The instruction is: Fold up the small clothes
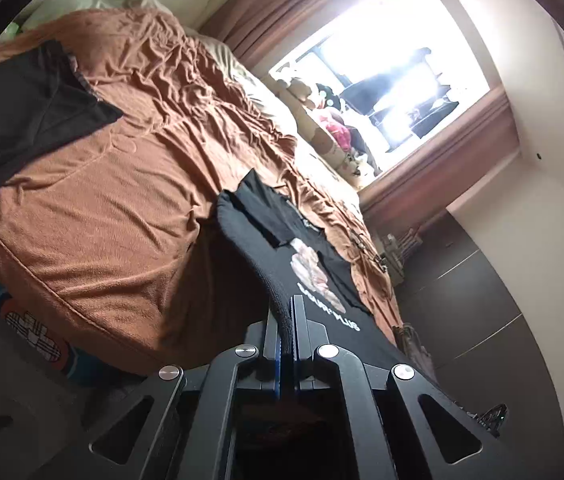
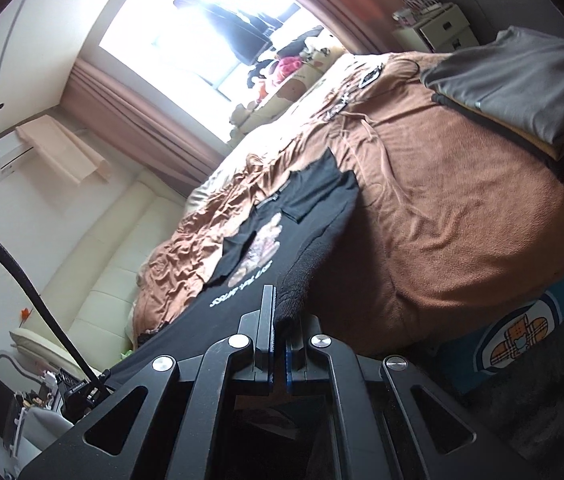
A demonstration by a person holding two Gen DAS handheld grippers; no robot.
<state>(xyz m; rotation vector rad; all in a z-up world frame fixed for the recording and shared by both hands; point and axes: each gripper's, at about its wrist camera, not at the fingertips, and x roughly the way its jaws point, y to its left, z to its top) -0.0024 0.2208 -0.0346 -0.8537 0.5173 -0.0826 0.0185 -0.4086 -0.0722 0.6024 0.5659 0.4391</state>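
Pinching the near hem of the black short-sleeved T-shirt with a pale printed graphic and white lettering (image 1: 313, 280), the left gripper (image 1: 287, 320) has its jaws closed tight on a bunched ridge of dark cloth, and the right gripper (image 2: 278, 312) clamps the matching corner in the same way. Holding both corners at once keeps the hem taut, which I judge suits carrying it over the chest for a fold. Beyond the fingers the shirt stretches away, its far part lying flat on the rumpled rust-brown bed cover (image 1: 130, 184), sleeves already turned inward over the print. Further off, the left wrist view alone shows a dark grey garment spread flat (image 1: 30, 112) on the far left of the bed. Only the right wrist view shows a neat stack of folded clothes topped by a grey piece (image 2: 521, 80) on the far right, probably finished items.
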